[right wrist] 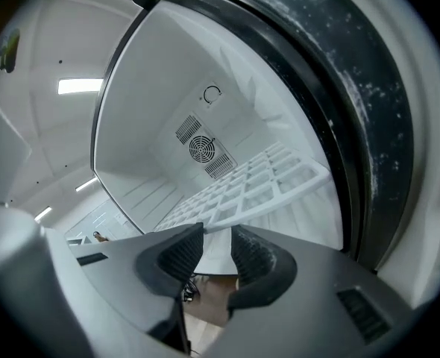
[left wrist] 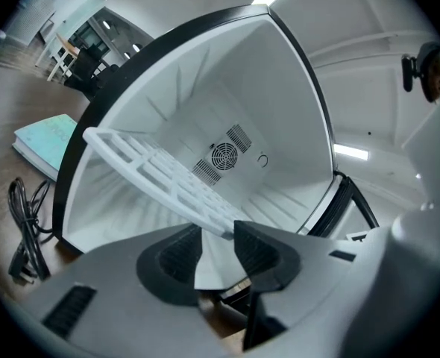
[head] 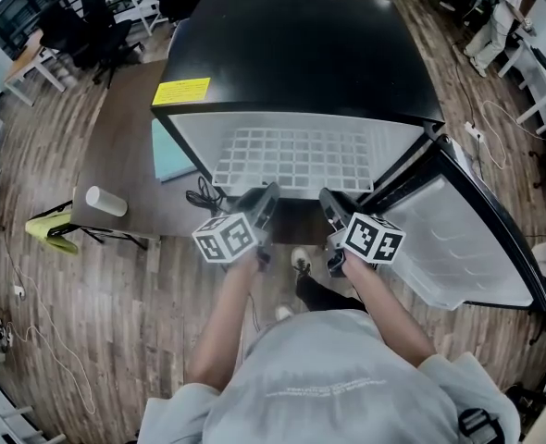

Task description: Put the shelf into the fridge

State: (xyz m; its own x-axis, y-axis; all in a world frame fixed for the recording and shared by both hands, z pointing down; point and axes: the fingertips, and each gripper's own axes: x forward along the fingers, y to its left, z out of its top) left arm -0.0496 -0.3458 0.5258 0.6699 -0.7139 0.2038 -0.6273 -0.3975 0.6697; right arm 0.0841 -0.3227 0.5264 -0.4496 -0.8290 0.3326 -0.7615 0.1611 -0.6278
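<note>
A white grid shelf (head: 291,158) lies flat inside the open black fridge (head: 296,49), its front bar near the fridge mouth. My left gripper (head: 267,195) sits just in front of that bar. In the left gripper view the shelf (left wrist: 160,174) runs slanting down to the jaw tips, and its end lies in the gap between the pads without being pressed. My right gripper (head: 329,199) is at the front bar's right part. In the right gripper view the shelf (right wrist: 253,189) reaches the tips of my right gripper (right wrist: 216,237), whose pads stand apart.
The fridge door (head: 463,239) hangs open at the right, close to my right arm. A fan grille (right wrist: 200,149) is on the fridge's back wall. Left of the fridge lie a teal book (head: 168,155), a black cable (head: 202,195) and a white cup (head: 105,201).
</note>
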